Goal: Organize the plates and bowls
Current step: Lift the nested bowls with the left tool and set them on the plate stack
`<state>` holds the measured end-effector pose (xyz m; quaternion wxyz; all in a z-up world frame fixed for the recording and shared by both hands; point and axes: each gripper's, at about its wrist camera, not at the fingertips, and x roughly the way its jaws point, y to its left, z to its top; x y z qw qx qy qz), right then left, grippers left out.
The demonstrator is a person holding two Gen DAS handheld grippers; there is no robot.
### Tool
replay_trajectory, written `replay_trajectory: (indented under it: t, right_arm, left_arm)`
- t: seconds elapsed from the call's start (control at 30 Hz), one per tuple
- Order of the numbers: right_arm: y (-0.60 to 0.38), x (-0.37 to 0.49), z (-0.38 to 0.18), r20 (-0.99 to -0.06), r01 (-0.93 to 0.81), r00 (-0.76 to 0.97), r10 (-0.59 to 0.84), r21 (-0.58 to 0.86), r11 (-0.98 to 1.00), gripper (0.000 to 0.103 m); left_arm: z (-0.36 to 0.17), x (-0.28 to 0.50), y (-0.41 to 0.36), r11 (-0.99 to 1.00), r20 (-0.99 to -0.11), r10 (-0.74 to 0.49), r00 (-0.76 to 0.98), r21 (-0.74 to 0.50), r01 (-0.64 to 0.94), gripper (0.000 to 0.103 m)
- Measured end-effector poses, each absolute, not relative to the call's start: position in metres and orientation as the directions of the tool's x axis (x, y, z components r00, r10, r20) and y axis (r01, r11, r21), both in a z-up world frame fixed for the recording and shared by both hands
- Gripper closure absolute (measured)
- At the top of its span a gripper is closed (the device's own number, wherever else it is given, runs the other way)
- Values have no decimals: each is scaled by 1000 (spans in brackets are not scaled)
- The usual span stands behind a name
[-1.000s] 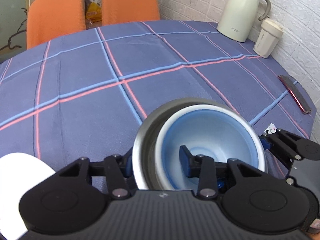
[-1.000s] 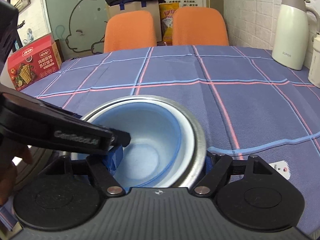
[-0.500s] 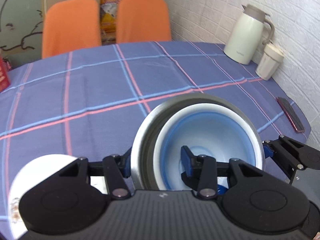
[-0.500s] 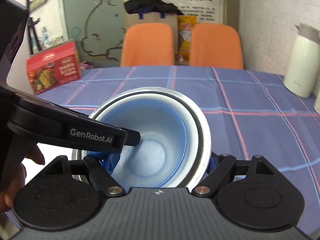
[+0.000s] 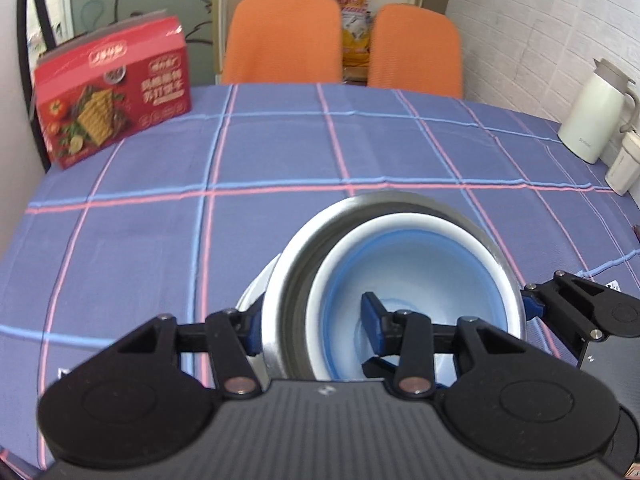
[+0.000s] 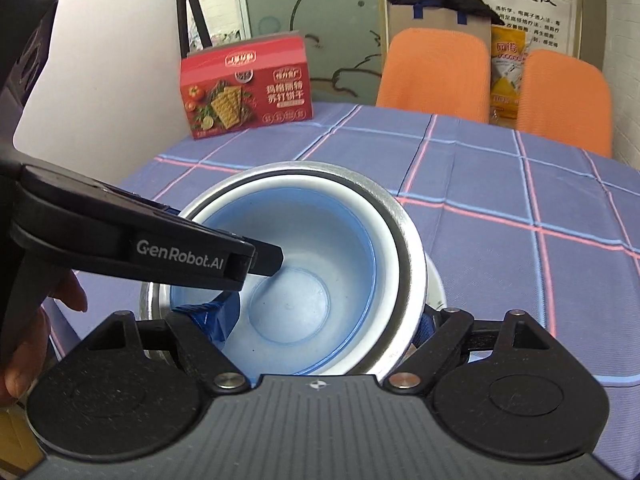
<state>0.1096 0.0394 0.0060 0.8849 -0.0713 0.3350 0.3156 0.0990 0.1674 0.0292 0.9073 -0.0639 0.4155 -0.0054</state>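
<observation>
Left wrist view: both hand-held grippers, left and right, clamp opposite rims of nested bowls over plate. Uneven release could tip them.

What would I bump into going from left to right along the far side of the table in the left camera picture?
Red cracker box → first orange chair → yellow snack bag → second orange chair → cream thermos jug → small cream cup.
</observation>
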Motion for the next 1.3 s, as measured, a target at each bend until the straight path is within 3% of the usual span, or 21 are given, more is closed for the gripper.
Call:
replay_trajectory:
  t: [0.4, 0.47, 0.5, 1.07, 1.3]
  right_arm:
    - [47, 113, -2, -654, -603, 575, 492, 68, 795, 33]
    - [48, 113, -1, -648, -600, 587, 484, 54, 799, 32]
    - [47, 112, 0, -642, -597, 598, 480, 44, 801, 32]
    - [-11, 125, 21, -536, -434, 723, 435, 137, 890, 32]
    - [-47, 124, 21, -513, -342, 765, 389, 187, 921, 32]
  left_arm:
    - [10, 101, 178, 987, -740, -76, 668, -149, -53, 61]
    - [12, 98, 179, 985, -728, -87, 680, -165, -51, 41]
    - [14, 96, 179, 984, -722, -88, 686, -171, -54, 39]
    - [34, 87, 175, 987, -678, -10, 735, -125, -102, 33]
    - [50, 75, 160, 988, -615, 35, 788, -95, -119, 31]
